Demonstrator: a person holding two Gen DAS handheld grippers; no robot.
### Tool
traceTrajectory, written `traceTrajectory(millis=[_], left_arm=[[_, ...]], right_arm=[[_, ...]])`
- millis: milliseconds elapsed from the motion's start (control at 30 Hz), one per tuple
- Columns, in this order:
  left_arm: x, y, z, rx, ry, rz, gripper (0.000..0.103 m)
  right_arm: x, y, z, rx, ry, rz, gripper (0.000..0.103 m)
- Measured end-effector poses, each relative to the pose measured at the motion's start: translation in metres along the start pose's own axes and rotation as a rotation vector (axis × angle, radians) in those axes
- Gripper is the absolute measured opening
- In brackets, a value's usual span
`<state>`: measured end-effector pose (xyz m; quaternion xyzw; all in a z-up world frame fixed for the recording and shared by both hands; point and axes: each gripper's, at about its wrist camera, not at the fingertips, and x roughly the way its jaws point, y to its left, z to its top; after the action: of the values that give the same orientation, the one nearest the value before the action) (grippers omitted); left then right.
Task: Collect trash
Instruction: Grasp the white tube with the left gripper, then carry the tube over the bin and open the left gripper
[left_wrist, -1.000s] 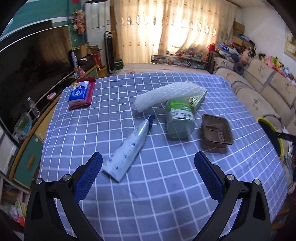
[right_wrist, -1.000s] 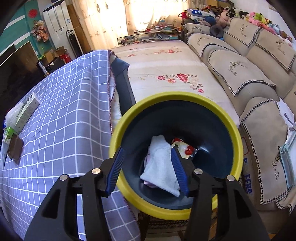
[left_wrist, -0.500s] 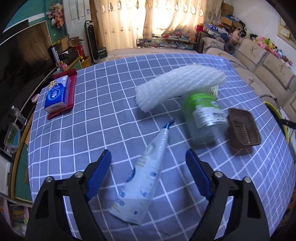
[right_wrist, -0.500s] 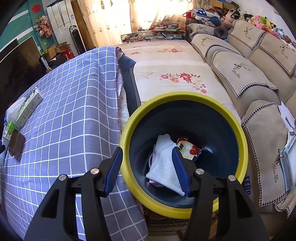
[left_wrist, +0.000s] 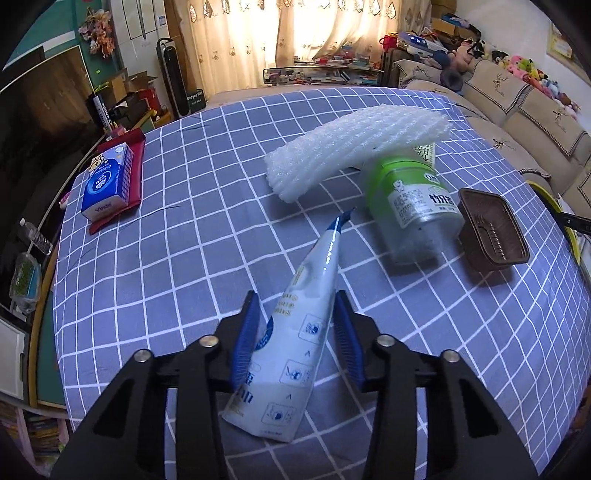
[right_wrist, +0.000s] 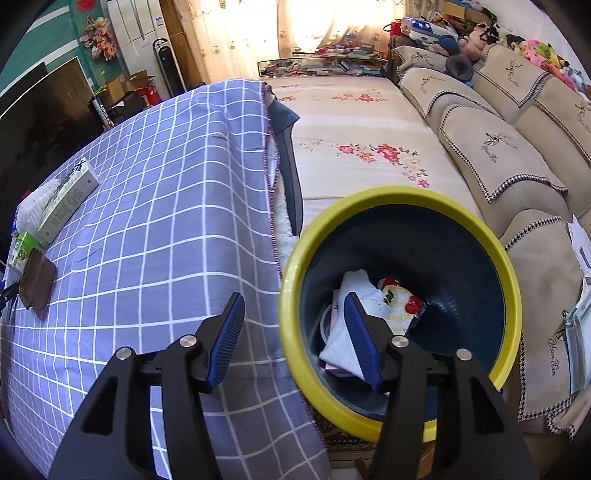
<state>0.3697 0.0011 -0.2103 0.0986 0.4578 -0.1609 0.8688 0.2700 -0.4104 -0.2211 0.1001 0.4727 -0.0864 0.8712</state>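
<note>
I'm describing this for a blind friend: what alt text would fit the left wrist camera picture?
The left gripper is closing its blue-padded jaws around a white and blue squeeze tube lying on a blue checked tablecloth. Beyond it lie a white foam net sleeve, a green-labelled jar on its side, a brown plastic tray and a blue tissue pack.

Home living room: sofa (right_wrist: 491, 147), curtains (left_wrist: 295, 40)

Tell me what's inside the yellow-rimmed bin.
In the bin: a white cloth, a white wrapper with red print beside it, and something pale pink under the cloth. The right gripper's finger hides part of the cloth; the bin's bottom cannot be seen.
</note>
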Motion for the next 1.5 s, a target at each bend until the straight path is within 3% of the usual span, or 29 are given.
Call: traceTrajectory(millis=[400,733,1200,1500], left_arm=[[-0.031,-0.020,-0.018,-0.007,-0.011,-0.028,0.031],[-0.074,-0.081,-0.020,0.064,-0.035,-0.112,0.031],[-0.077,-0.240,0.048,0.327,-0.096,-0.358,0.031],[-0.044,-0.371,0.097,0.498,-0.045,-0.480,0.031]], right_arm=[[-0.022,-0.007,-0.008,0.009,-0.031,0.007,0.053],[-0.034,-0.025,-0.018,0.037,-0.057,0.019,0.053],[-0.072,-0.087,-0.038,0.124,-0.118,-0.015,0.053],[-0.097,-0.137,-0.063,0.195,-0.149,-0.045,0.056]])
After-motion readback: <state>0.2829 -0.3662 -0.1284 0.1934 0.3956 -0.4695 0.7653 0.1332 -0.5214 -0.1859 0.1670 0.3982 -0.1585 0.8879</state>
